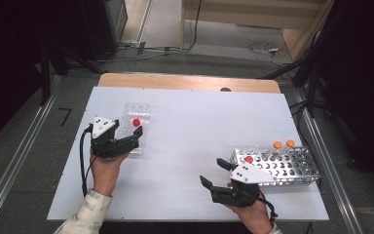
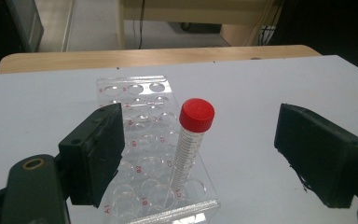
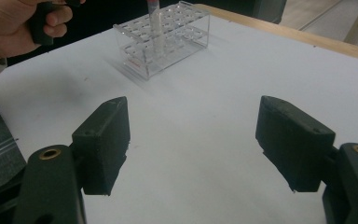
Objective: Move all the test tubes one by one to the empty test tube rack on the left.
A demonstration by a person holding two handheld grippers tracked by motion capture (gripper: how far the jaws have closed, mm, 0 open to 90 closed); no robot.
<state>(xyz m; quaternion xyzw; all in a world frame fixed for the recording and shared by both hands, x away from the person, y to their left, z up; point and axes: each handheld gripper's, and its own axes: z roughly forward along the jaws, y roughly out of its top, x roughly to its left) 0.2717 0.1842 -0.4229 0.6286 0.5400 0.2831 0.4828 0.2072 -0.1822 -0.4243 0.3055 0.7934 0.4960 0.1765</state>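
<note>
A clear plastic rack [image 1: 137, 110] stands at the left of the white table. One tube with a red cap [image 1: 136, 122] stands upright in it, in a hole of the front row [image 2: 193, 140]. My left gripper [image 1: 131, 134] is at the near end of the rack [image 2: 135, 93], open, its jaws wide on either side of the tube without touching it. My right gripper [image 1: 213, 172] hovers open over bare table near the front right, nothing between its jaws [image 3: 193, 105]. In the right gripper view the clear rack [image 3: 186, 28] and its tube [image 3: 154, 28] stand farther off.
A white perforated rack [image 1: 292, 168] sits at the right edge, just beyond my right gripper. It holds two orange-capped tubes [image 1: 283, 144] and a red-capped one [image 1: 249, 159]. The hand on the left gripper [image 3: 23, 23] is at the top left of the right gripper view.
</note>
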